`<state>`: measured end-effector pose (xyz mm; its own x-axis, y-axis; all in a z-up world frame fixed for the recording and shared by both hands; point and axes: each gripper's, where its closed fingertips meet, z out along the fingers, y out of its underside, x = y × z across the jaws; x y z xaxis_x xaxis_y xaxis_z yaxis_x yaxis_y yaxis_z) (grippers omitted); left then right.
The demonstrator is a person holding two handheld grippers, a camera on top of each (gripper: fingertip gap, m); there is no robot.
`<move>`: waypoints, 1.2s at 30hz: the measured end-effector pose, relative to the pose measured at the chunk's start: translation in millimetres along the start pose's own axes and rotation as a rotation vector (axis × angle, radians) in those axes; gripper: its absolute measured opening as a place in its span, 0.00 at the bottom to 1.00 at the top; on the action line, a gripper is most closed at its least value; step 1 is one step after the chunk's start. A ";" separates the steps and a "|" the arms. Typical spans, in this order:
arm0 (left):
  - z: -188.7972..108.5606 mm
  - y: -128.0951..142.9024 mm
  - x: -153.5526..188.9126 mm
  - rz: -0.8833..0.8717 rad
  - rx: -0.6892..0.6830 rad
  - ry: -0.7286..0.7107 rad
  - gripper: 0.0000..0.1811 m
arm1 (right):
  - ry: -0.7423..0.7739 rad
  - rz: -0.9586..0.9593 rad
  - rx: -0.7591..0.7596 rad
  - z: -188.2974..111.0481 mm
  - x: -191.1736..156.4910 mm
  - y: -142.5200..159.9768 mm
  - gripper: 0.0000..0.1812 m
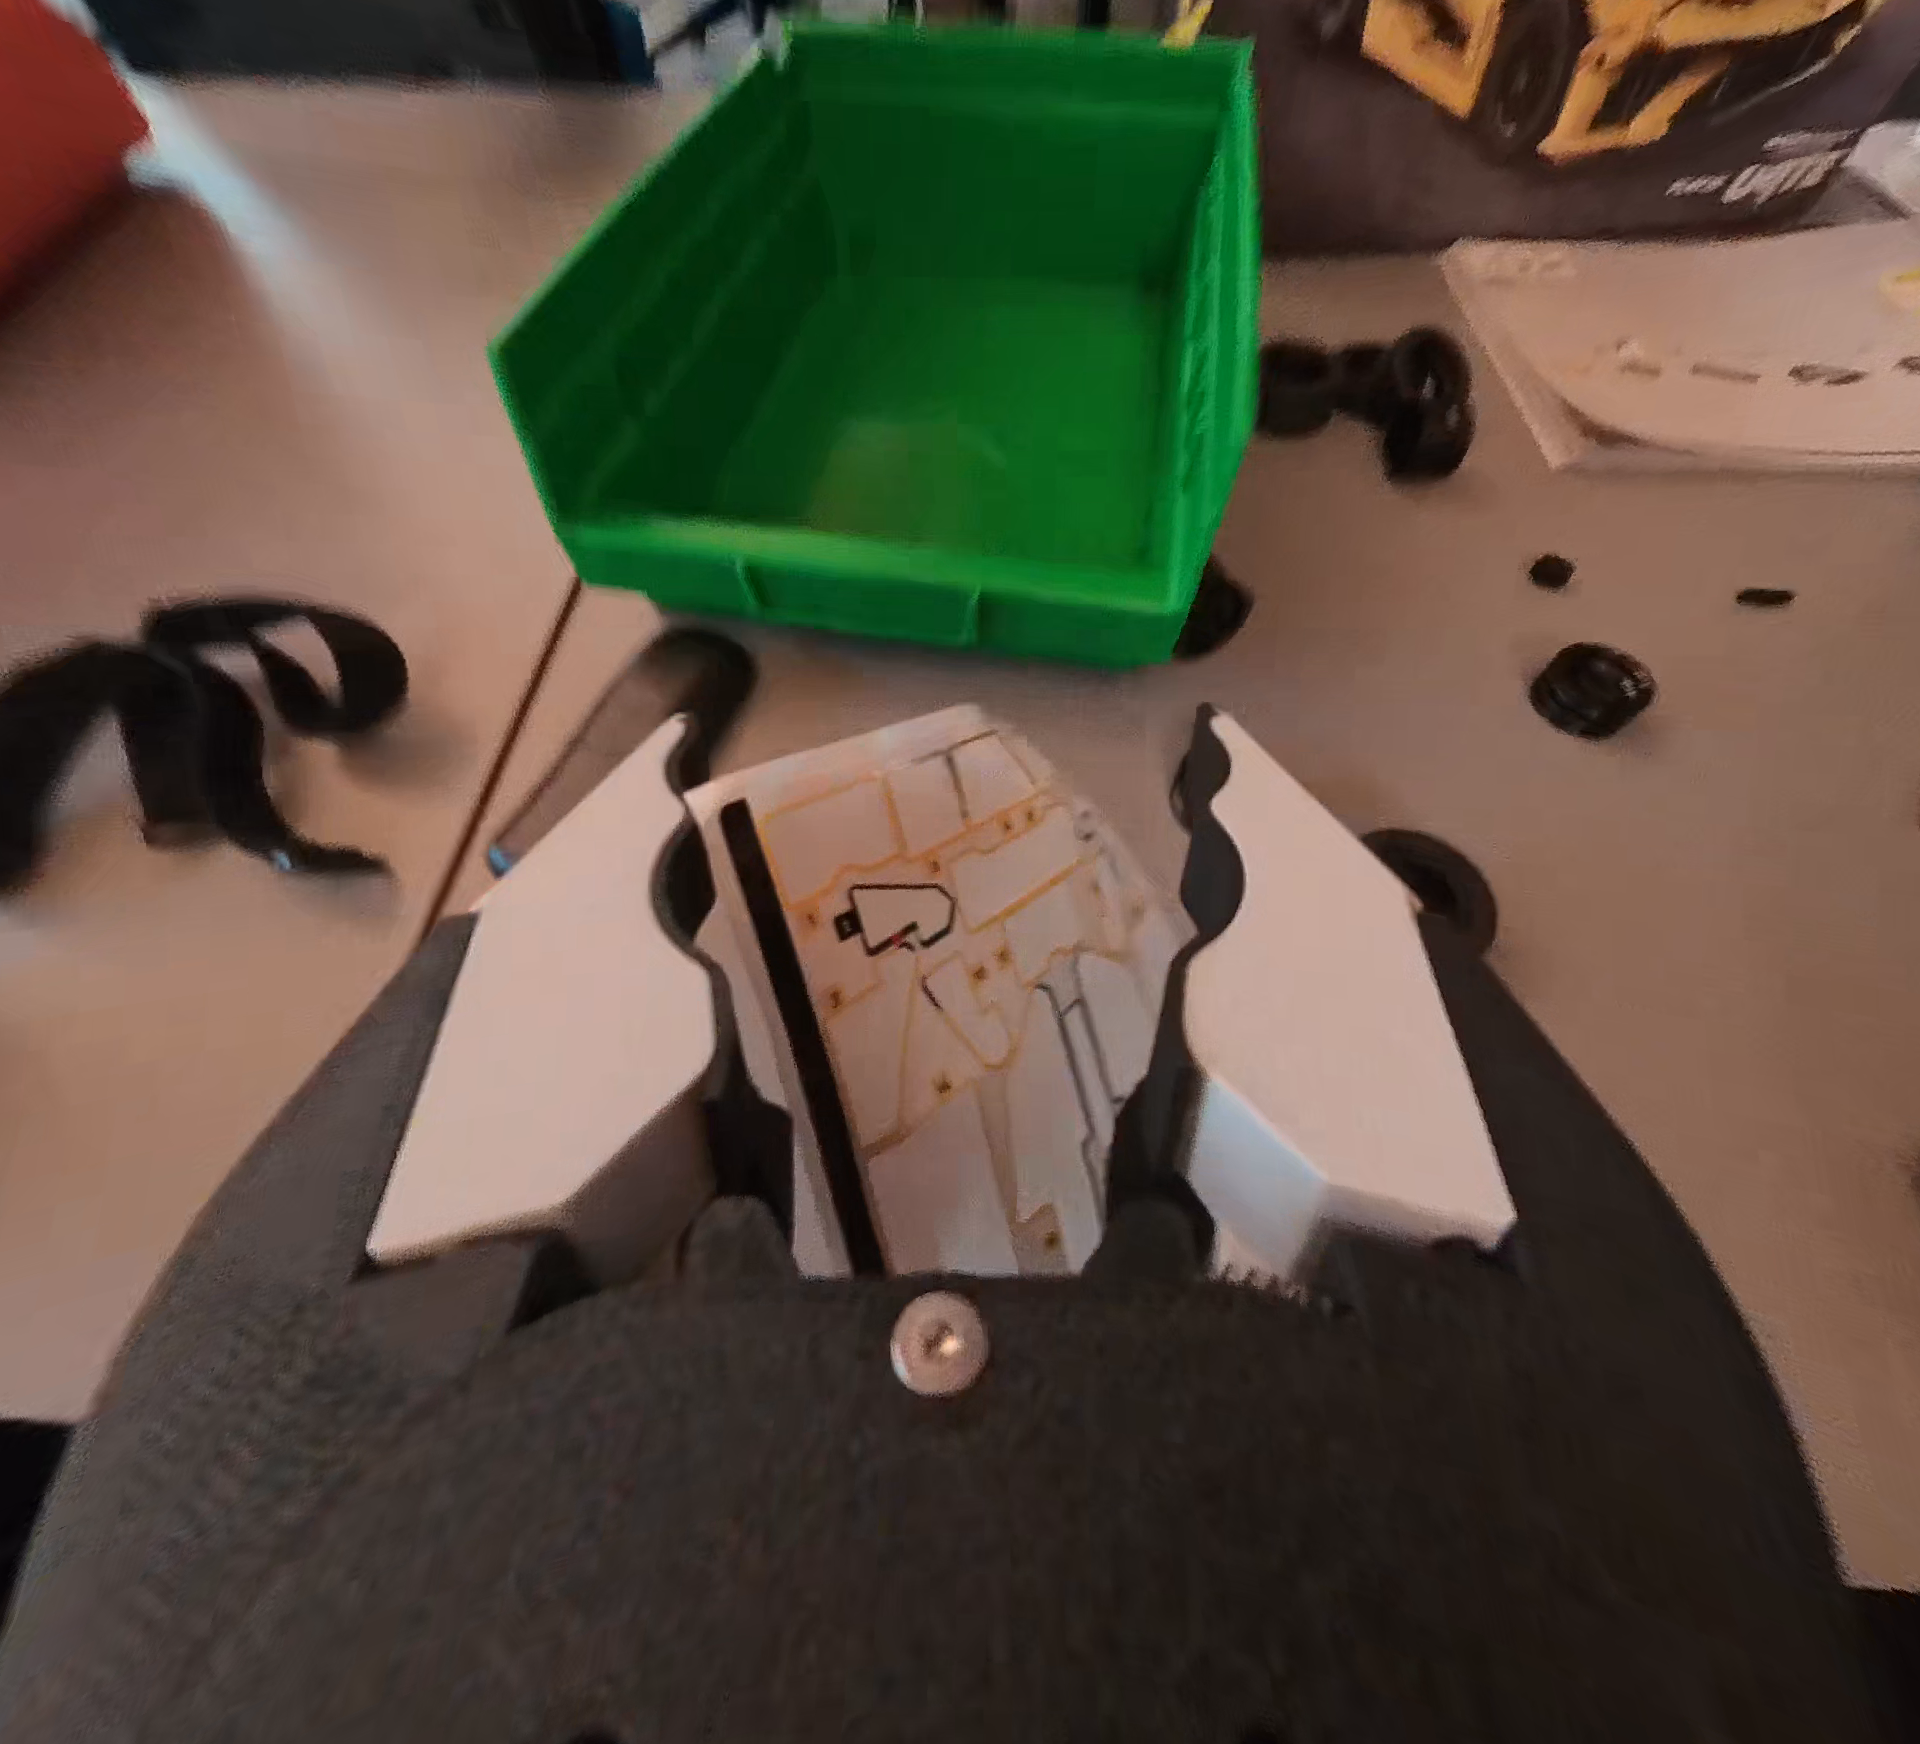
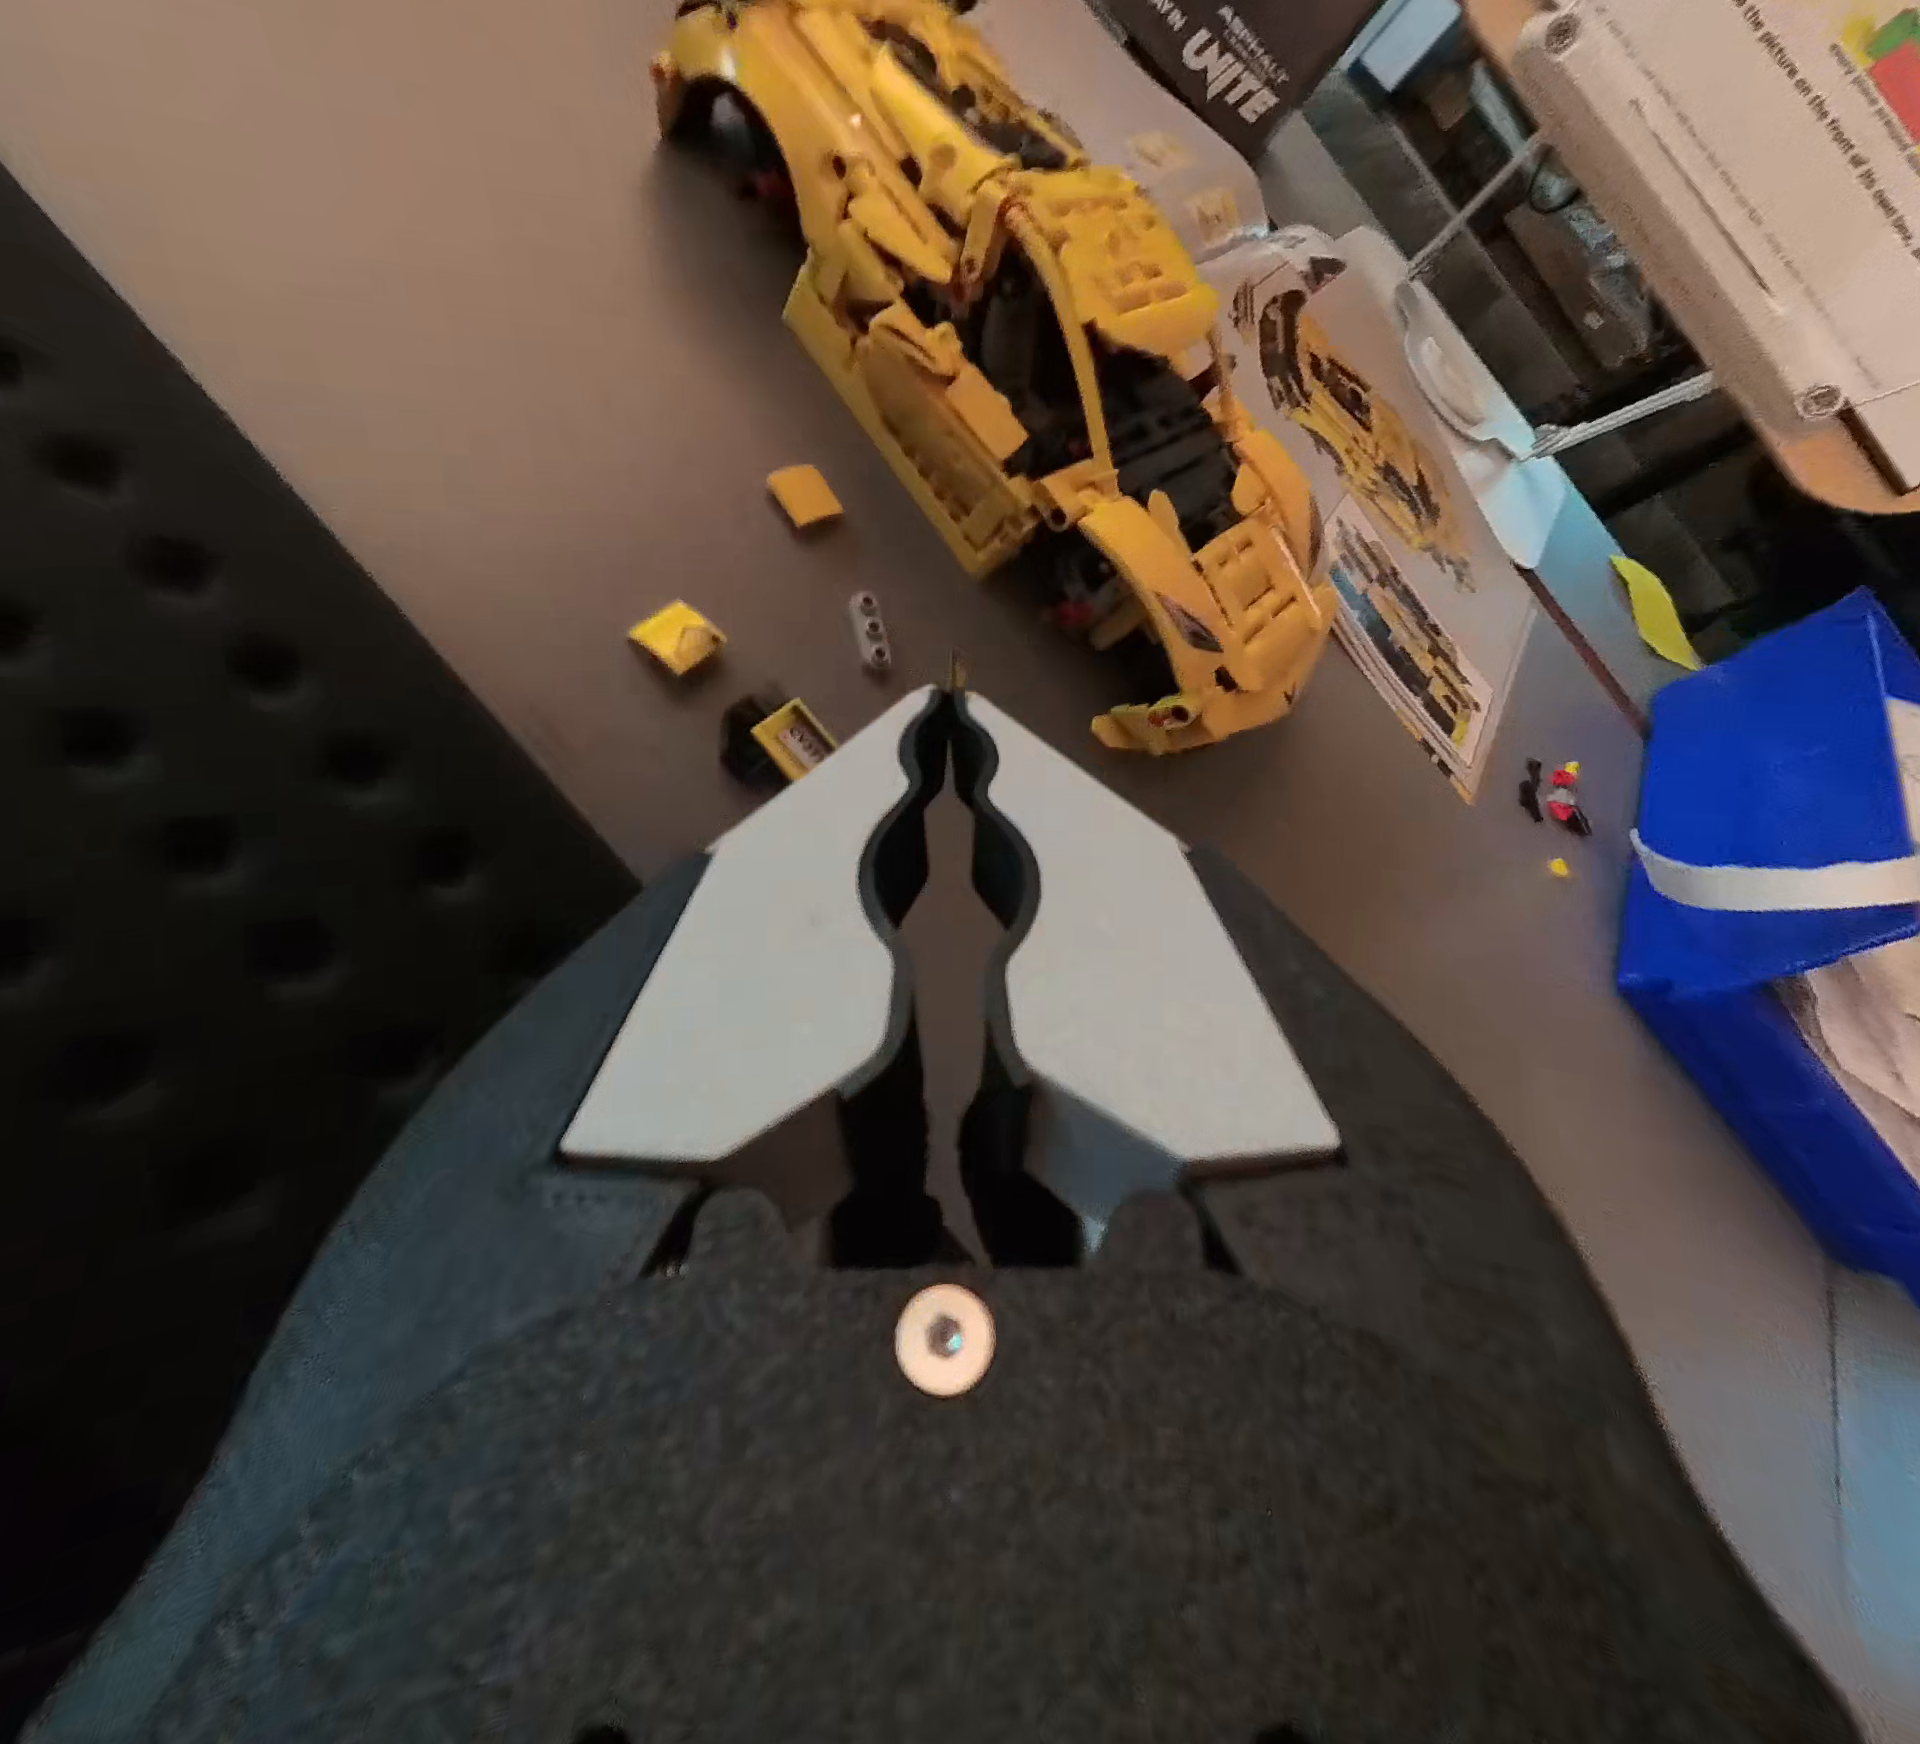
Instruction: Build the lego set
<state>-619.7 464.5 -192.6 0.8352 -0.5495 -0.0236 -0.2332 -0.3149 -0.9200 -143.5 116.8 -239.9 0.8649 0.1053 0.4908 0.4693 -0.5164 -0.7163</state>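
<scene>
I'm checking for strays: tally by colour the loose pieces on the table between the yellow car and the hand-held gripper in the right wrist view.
Yellow pieces: 2
Grey piece: 1
Black-and-yellow piece: 1
Total: 4

Green bin (image 1: 883, 344) blocks straight ahead of the left tongs (image 1: 940, 759), black tyres (image 1: 1371, 390) to its right. Bare tabletop (image 2: 416, 167) left of the yellow car (image 2: 997, 344); small loose pieces (image 2: 769, 655) clutter the gap before the right tongs (image 2: 951, 707).
</scene>
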 end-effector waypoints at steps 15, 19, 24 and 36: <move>37.1 73.9 -5.2 -0.166 -0.461 0.211 0.62 | -0.051 0.126 0.060 4.1 6.2 16.0 0.00; 28.4 65.9 -43.2 0.153 -0.428 -0.076 0.63 | -0.058 0.112 0.058 4.8 4.0 16.1 0.00; 16.4 -33.4 69.0 0.248 0.033 0.203 0.62 | -0.031 0.146 0.078 3.8 13.7 14.9 0.00; 25.7 56.9 478.2 0.708 -0.186 1.154 0.43 | -0.052 -0.006 0.211 12.0 1.2 -13.4 0.00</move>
<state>-220.8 203.7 -266.3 -0.3549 -0.9340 -0.0418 -0.5729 0.2527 -0.7797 -146.6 134.0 -235.7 0.8675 0.1539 0.4730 0.4964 -0.3272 -0.8040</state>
